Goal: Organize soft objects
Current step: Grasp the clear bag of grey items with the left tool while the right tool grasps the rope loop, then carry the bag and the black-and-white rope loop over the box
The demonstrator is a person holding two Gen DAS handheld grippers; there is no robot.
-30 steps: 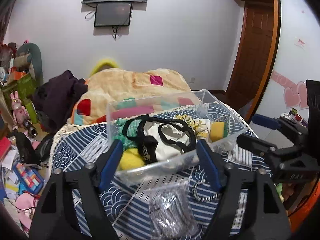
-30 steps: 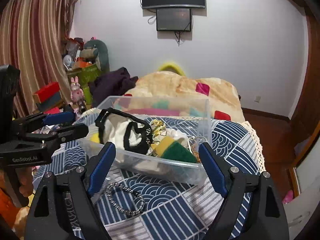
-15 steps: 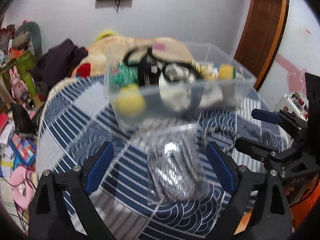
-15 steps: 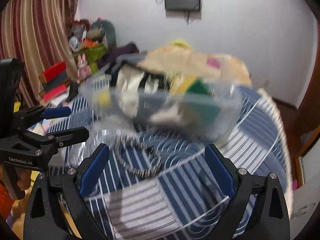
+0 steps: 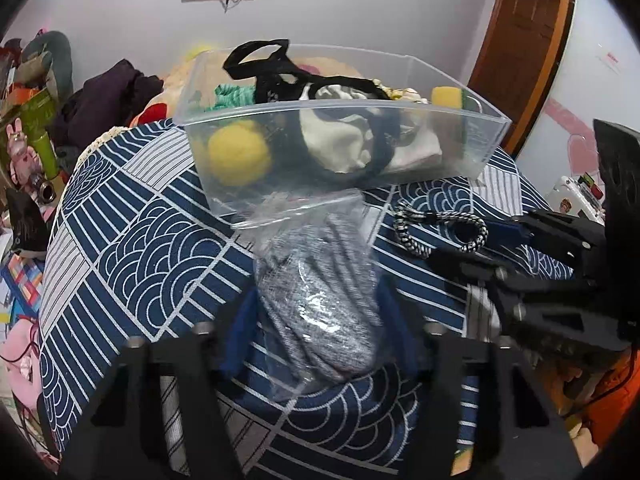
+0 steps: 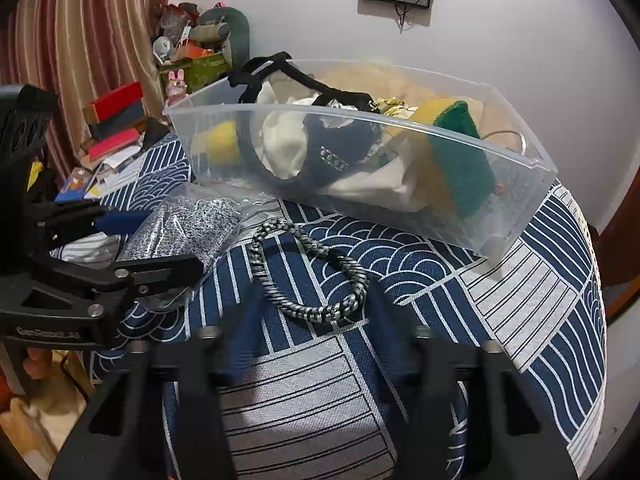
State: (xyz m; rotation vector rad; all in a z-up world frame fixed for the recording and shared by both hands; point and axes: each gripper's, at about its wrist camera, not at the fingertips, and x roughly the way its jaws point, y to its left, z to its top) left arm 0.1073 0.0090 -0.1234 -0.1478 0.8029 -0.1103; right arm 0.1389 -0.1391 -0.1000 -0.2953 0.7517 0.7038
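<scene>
A clear plastic bin [image 5: 460, 140] [image 6: 520, 184] on the blue patterned tablecloth holds sponges, cloth and black straps. In front of it lie a clear bag of grey knit fabric [image 5: 324, 304] [image 6: 188, 224] and a braided black-and-white cord loop [image 5: 440, 228] [image 6: 308, 272]. My left gripper [image 5: 316, 316] is open, its blue fingers on either side of the bag. My right gripper [image 6: 308, 320] is open, its fingers on either side of the cord loop's near end. Each gripper shows in the other's view, the right gripper [image 5: 480, 240] and the left gripper [image 6: 160, 244].
The round table [image 6: 520, 320] drops off at left and right. Behind it are a bed with a patterned blanket [image 5: 176, 80], dark clothes [image 5: 108, 96], toys and books [image 6: 116, 128] at left, a wooden door [image 5: 520, 40] at right.
Both grippers moved down and forward to the table. The left now straddles the bag of grey fabric, the right straddles the cord loop. Both jaws have narrowed a little.
</scene>
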